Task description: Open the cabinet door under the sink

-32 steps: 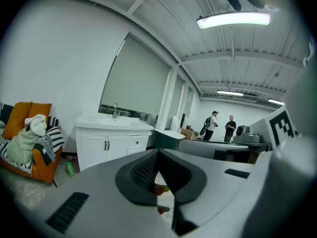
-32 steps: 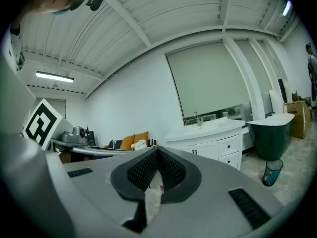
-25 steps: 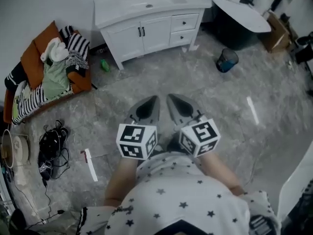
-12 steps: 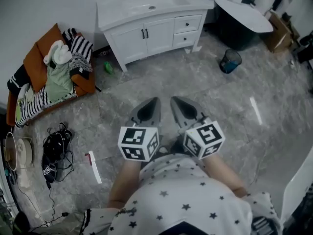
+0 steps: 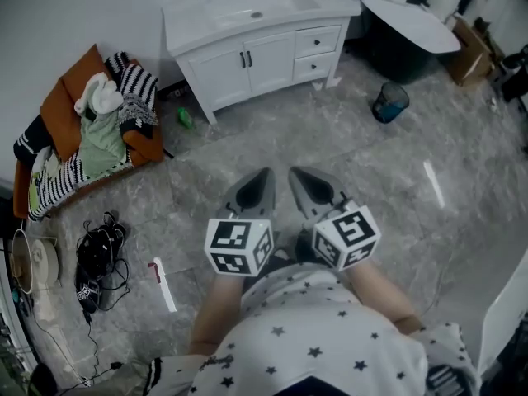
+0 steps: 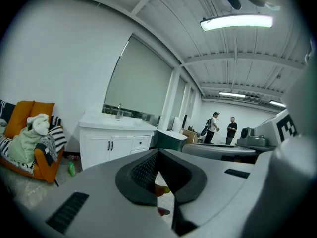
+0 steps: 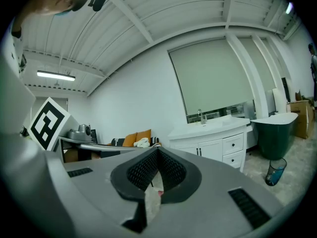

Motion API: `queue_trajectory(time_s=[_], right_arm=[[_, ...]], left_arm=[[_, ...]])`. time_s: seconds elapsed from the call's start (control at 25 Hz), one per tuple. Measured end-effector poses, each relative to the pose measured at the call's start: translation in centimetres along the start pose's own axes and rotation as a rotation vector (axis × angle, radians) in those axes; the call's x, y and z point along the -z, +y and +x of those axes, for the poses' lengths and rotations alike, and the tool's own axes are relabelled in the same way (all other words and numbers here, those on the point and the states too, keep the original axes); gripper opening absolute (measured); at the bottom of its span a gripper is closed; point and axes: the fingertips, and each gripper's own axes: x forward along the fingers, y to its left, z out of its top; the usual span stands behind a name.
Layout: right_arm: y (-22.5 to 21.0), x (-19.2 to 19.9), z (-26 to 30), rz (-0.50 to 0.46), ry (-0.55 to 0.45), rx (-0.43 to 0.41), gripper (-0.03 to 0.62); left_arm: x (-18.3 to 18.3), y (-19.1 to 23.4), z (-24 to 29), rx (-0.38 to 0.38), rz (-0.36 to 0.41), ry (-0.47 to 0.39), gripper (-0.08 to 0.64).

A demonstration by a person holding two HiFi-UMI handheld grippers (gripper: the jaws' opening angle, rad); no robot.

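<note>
The white sink cabinet (image 5: pixel 247 48) stands against the far wall, its two doors shut, with a pair of black handles (image 5: pixel 243 58) at the seam. Drawers sit to the right of the doors. Both grippers hover side by side over the grey floor, well short of the cabinet and pointing toward it. My left gripper (image 5: pixel 265 173) is shut with nothing in it, and so is my right gripper (image 5: pixel 294 172). The left gripper view has the cabinet (image 6: pixel 111 145) far off at left behind the closed jaws (image 6: pixel 158 151). The right gripper view has it (image 7: pixel 213 145) at right beyond its closed jaws (image 7: pixel 157 150).
An orange seat heaped with clothes (image 5: pixel 91 114) stands left of the cabinet, with a green bottle (image 5: pixel 185 119) on the floor between them. A dark tub (image 5: pixel 408 27) and a blue bin (image 5: pixel 389 101) are at right. Black cables (image 5: pixel 99 258) and a white strip (image 5: pixel 165 283) lie at left.
Both grippers keep the same shut pose side by side. Only the head view has shifted a little, so the cabinet and floor items sit slightly further right in the picture.
</note>
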Motion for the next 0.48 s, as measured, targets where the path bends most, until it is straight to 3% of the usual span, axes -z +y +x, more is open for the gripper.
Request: queue_trajectory(time_s=[0.48], right_arm=[[-3.4, 0.4, 3.7, 0.030, 0.017, -0.041, 0.006]], left_arm=[[-0.3, 2.7, 4.5, -0.055, 0.027, -0.008, 0.002]])
